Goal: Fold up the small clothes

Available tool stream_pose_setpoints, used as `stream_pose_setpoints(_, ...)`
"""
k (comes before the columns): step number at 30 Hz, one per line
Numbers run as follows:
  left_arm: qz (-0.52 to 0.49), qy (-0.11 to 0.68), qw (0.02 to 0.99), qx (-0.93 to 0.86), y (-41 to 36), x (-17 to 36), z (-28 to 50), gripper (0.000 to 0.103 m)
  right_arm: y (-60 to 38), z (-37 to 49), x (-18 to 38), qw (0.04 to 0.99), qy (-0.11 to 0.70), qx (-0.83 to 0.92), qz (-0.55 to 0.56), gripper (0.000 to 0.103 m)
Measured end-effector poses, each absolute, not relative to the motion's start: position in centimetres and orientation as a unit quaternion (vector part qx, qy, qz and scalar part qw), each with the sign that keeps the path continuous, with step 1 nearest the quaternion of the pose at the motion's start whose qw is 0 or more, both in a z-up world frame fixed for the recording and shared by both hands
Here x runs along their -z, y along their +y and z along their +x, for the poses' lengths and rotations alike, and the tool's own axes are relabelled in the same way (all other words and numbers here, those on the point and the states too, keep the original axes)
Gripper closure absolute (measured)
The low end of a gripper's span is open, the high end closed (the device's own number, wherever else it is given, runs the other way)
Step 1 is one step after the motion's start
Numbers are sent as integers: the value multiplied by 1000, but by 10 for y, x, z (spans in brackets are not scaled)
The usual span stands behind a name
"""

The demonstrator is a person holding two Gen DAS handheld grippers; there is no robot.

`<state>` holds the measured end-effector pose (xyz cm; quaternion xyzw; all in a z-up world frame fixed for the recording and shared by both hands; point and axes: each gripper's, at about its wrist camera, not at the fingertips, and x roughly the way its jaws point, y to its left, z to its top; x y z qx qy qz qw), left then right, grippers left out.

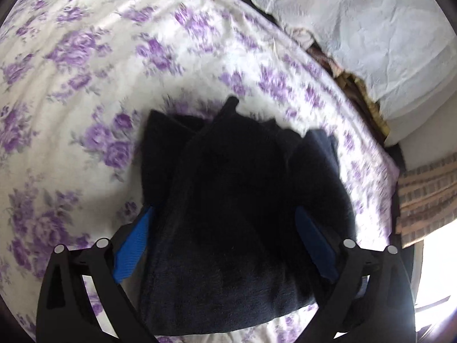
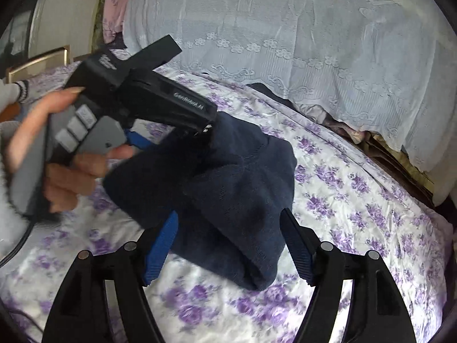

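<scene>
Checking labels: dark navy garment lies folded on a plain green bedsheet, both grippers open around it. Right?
Not quite. The bedsheet is white with purple flowers, not plain green; both wrist views show it. The rest holds: the dark navy garment lies folded on it, and the left gripper and right gripper stand open with the cloth between the fingers, pads not pressing.

Left wrist view: floral sheet (image 1: 85, 57) smeared by motion blur; garment (image 1: 228, 200) too dark to show its folds, its near edge hidden behind the gripper frame. Right wrist view: left gripper (image 2: 182, 140) tips buried behind the garment (image 2: 228, 194); hand (image 2: 65, 157) blurred and cut off at the picture's left edge.
</scene>
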<state>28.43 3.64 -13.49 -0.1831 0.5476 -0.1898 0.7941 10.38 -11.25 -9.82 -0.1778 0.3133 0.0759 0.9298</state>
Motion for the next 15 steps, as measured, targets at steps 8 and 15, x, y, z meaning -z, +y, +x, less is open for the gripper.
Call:
stream_pose_setpoints(8, -210, 544, 777, 237, 39, 126, 278, 7, -131, 117, 99, 941, 298, -71, -146, 72)
stream_pose_setpoints(15, -272, 564, 733, 266, 42, 127, 269, 6, -148, 117, 93, 950, 288, -74, -100, 81)
